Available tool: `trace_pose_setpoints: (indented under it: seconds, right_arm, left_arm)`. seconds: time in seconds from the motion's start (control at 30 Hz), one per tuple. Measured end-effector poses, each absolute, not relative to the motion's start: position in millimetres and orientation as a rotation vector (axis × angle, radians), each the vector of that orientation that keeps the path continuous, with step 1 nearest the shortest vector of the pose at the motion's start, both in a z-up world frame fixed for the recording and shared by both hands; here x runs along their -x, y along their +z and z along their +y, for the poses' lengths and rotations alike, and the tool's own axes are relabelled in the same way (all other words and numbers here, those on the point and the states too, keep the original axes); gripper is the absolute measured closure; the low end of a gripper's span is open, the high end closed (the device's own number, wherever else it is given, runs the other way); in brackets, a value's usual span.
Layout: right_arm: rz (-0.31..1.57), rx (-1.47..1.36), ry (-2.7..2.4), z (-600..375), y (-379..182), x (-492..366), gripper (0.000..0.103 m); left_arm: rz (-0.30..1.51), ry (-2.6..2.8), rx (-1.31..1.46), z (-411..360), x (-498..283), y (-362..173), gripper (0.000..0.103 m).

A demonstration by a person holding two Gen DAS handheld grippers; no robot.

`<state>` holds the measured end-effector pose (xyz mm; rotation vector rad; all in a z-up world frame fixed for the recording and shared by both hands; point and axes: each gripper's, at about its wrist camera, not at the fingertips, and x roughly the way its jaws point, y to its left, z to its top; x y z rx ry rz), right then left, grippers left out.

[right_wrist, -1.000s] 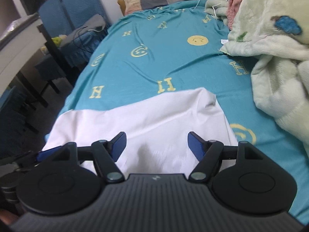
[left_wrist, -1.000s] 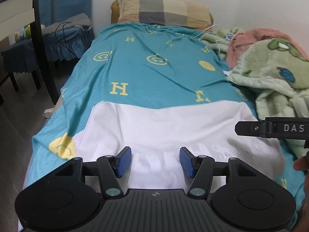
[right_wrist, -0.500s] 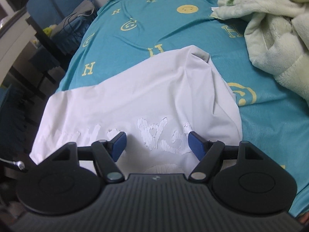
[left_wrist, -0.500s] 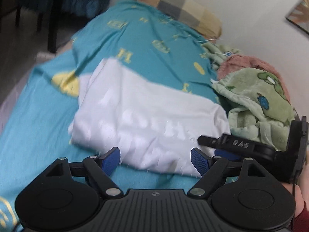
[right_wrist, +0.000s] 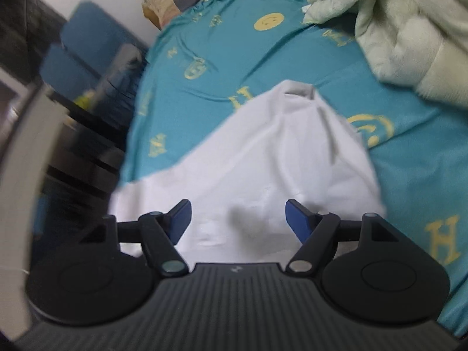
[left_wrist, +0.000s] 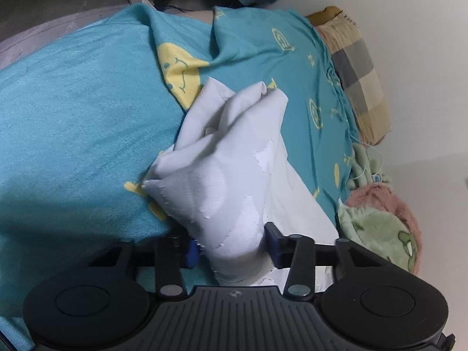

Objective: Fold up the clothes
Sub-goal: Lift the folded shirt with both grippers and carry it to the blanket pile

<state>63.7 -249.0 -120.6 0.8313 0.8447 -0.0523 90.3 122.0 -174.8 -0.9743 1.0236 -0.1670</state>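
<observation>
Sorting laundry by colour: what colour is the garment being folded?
White garment, plain; clearest in the left wrist view.

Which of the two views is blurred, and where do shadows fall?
Right wrist view: motion blur, strongest at the left edge over the chairs; the white garment is soft. Left wrist view: sharp, fisheye-curved, with a dark shadow on the teal sheet beside the left gripper.

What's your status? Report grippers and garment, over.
Left gripper shut on white garment, bunched, lifted. Right gripper open over it. Green blanket beside, not blocking.
</observation>
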Motion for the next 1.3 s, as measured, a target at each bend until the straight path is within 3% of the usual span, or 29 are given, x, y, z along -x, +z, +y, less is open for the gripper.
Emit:
trace_pose_setpoints:
  seconds: [0.17,0.33,0.5,0.83,0.93,0.97,1.07,1.3]
  right_arm:
    - [0.845,-1.138,0.183,-237.5,-123.3,-56.0,0.029]
    - [0.942,-1.41,0.313,-205.0,-163.4,-55.1,0.029]
    - [0.972,-1.509,0.217,-198.1,-191.7,-54.0,0.03]
    - [0.765,-1.484,-0.147,-240.1,-186.4,-25.3,0.03]
    - [0.713,-1.447,-0.229,-249.5,-181.7,-18.4,0.044]
    - [0.695,-1.434,-0.256,-252.7,-180.1,-16.1,0.058]
    - [0.642,-1.395,-0.337,-262.2,-175.4,-9.2,0.078]
    - [0.541,-1.324,-0.281,-289.6,-110.4,-8.8,0.084]
  left_arm:
    - [0.974,-0.202,0.969,125.8,-85.2,-163.4,0.075]
    - [0.897,-0.261,0.949,121.2,-79.1,-145.0,0.081]
    - [0.86,-0.293,0.966,115.6,-78.0,-138.4,0.082]
    - [0.862,-0.291,1.0,117.1,-78.3,-141.8,0.082]
    - [0.86,-0.292,0.997,117.6,-77.8,-142.2,0.082]
    - [0.859,-0.293,0.995,117.9,-78.2,-142.0,0.082]
    - [0.862,-0.297,0.996,118.6,-80.1,-140.0,0.083]
    - [0.889,-0.36,1.076,100.5,-97.6,-95.7,0.083]
